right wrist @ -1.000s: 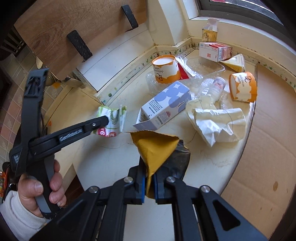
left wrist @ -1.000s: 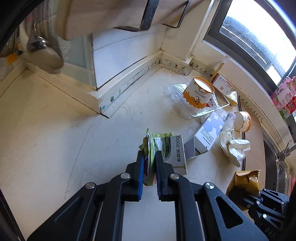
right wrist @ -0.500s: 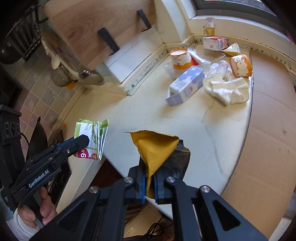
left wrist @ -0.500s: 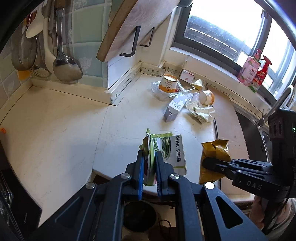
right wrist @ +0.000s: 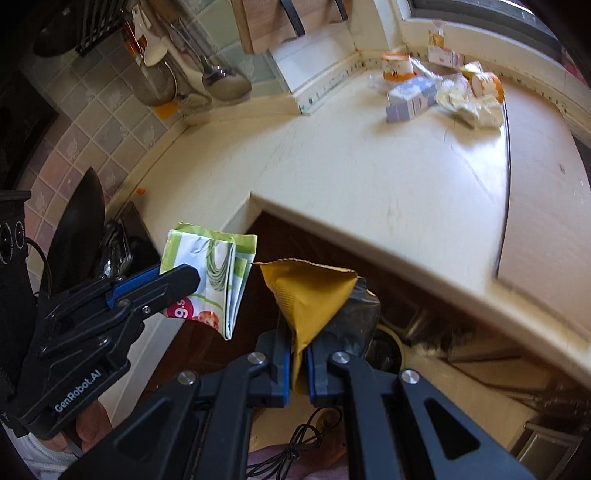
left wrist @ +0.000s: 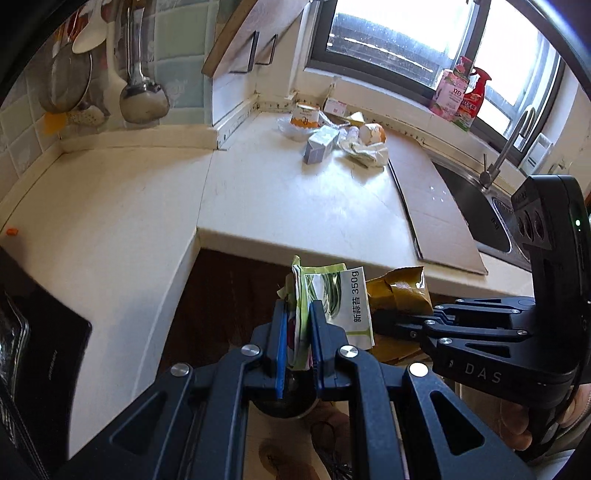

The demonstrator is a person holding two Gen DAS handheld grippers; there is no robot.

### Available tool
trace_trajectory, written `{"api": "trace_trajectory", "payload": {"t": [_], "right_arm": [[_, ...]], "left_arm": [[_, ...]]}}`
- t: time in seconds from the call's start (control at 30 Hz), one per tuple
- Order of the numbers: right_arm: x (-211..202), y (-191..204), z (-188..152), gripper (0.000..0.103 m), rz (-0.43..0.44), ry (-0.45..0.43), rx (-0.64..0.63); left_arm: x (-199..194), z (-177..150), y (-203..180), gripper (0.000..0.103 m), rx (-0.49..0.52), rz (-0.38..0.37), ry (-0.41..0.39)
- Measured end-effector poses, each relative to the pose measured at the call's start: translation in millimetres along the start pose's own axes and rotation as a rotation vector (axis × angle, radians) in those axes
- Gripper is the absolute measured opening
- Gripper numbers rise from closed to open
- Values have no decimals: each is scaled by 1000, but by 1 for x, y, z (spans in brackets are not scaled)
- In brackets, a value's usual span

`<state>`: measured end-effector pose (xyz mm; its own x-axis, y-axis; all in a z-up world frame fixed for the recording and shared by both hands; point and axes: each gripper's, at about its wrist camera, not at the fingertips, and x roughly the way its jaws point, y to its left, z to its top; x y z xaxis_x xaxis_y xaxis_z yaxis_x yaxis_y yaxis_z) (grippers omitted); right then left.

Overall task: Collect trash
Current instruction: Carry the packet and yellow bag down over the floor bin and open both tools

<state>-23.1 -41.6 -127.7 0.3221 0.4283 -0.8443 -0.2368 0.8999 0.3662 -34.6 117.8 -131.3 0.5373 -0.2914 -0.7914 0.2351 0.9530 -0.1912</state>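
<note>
- While off the counter (left wrist: 295, 206) edge, left tool (left wrist: 297, 328) pinches green packet (left wrist: 332, 295); right tool (left wrist: 384, 321) just beside it grips yellow wrapper (left wrist: 399, 290).
- Right view: right tool (right wrist: 297, 360) clamped on yellow wrapper (right wrist: 306, 291); left tool (right wrist: 177, 280) holds green packet (right wrist: 218, 266) alongside.

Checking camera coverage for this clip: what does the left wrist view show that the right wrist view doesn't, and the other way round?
Only the left wrist view shows the window, the bottles on the sill, and the sink with its faucet.

Only the right wrist view shows the hand holding the left gripper.

Both show the green-and-white packet pinched by the left gripper, the yellow wrapper pinched by the right gripper, the hanging ladle, and the trash pile on the countertop.
</note>
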Motion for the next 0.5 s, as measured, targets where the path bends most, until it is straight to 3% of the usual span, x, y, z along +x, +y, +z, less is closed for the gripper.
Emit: {"api": "trace_trajectory", "payload": {"t": [0.3, 0.5], "right_arm": [[33, -9, -41, 6, -63, 127, 8], [105, -47, -67, 7, -71, 259, 44]], "left_arm": [[32, -56, 12, 9, -60, -5, 139], [100, -103, 30, 9, -183, 19, 292]]}}
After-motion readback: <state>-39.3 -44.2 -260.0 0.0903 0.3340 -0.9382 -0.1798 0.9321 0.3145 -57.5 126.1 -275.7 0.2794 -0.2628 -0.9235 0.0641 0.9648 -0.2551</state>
